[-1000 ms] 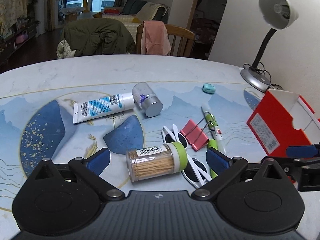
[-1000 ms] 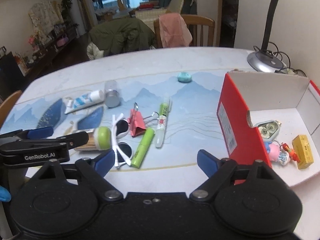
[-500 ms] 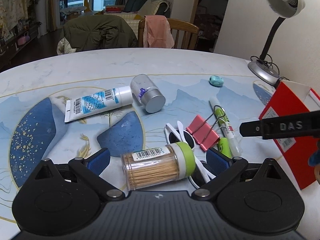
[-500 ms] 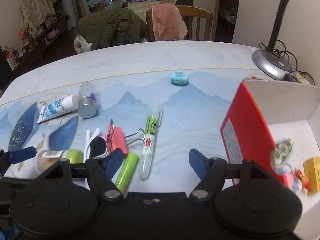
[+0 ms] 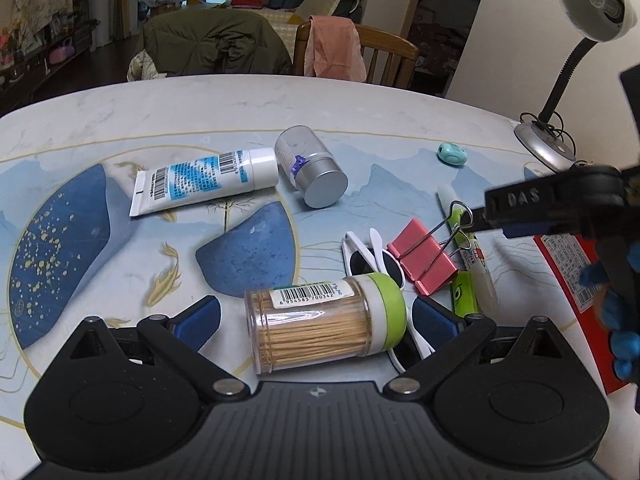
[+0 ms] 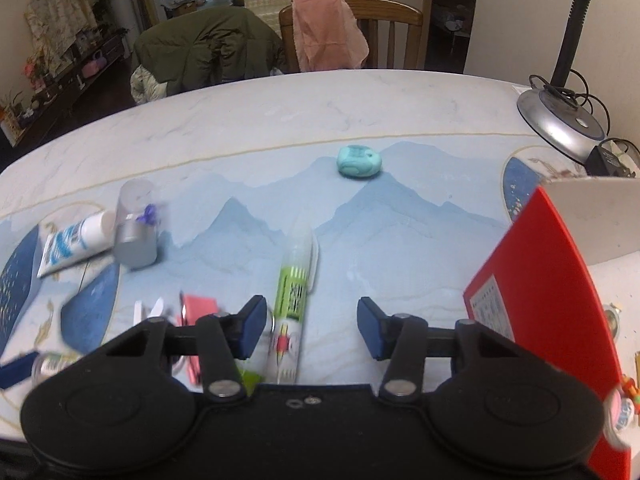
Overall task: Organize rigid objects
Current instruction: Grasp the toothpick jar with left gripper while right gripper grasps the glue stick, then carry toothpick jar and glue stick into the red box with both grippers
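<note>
I'm working over a round marble-white table (image 5: 240,104) laid with a blue mountain-print mat (image 6: 400,216); a wooden chair draped with pink cloth (image 6: 332,36) stands at twelve o'clock, and a grey desk lamp (image 5: 592,4) at two.

My left gripper (image 5: 316,314) stands wide open around the clear toothpick jar with a green lid (image 5: 324,322), its pads clear of the jar on both sides. Since a second ago it has dropped closer, so the jar fills more of the gap.

My right gripper (image 6: 310,326) has swung left from the red cardboard box (image 6: 540,280), now at three o'clock. Its jaws have just been closing and are part open, with the white-and-green glue pen (image 6: 294,292) lying between them, untouched.

The pink binder clip (image 5: 424,256), white sunglasses (image 5: 368,252) and left side of the right-wrist view are motion-blurred. The box's contents are cut off at the edge.
</note>
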Demonstrator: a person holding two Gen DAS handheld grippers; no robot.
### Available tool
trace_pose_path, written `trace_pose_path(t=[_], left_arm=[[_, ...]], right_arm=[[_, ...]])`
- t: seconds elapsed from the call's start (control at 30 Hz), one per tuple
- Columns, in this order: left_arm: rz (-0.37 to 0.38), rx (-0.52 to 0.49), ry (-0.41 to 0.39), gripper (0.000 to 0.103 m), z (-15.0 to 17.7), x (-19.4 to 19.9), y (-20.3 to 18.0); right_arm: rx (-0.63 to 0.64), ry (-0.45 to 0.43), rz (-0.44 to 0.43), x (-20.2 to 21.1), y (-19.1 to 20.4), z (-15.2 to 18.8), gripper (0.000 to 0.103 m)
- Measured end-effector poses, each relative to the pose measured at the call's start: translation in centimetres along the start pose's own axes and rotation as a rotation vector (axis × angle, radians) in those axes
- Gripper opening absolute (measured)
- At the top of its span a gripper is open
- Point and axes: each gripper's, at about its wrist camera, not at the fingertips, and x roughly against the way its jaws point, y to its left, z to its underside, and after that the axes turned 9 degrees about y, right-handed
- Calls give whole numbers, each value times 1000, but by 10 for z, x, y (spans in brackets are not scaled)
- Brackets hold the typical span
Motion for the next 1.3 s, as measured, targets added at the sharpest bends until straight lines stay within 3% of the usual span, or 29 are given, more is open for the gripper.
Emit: trace_pose_path(t=[0.33, 0.53, 0.73, 1.3], left_arm=[[7, 14, 12, 101, -1, -2, -1], [15, 14, 19, 88, -1, -1, -2], [25, 16, 29, 86, -1, -1, -1], [68, 46, 45, 86, 12, 30, 11]], right_arm=[[-3, 21, 3, -18, 6, -16, 37], [-15, 45, 6, -24, 5, -19, 26], [-2, 41, 0, -19, 4, -13, 21], [-16, -3, -98, 55, -18, 56, 20]])
